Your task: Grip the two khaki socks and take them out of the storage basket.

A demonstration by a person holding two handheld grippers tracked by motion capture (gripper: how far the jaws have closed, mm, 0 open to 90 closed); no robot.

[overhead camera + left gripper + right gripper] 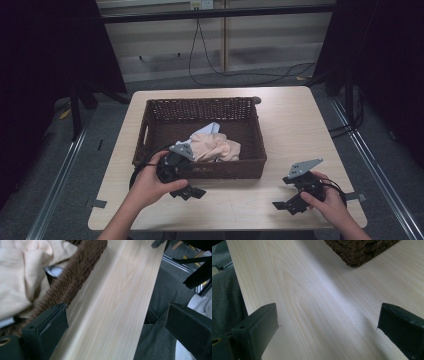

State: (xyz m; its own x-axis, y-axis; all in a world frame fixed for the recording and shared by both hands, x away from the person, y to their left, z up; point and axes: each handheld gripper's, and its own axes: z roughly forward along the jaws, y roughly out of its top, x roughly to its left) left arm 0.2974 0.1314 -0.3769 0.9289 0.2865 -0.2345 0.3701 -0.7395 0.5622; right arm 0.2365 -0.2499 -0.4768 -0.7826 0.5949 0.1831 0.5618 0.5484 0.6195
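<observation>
Since the peach cloth [216, 146] sits crumpled in the wicker basket [150, 125], I expect it light and limp; I'd pinch a raised fold. Left gripper [188, 192] and right gripper [286, 205] hover over the counter [290, 120], jaws wide, empty.

table [280, 125]: pale wood | floor [65, 160]: grey carpet | cables [210, 65]: black, along back wall

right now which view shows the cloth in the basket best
The high view: the whole peach cloth lies bunched inside the basket. The left gripper view catches a close part of it; the right gripper view just a basket corner.
</observation>
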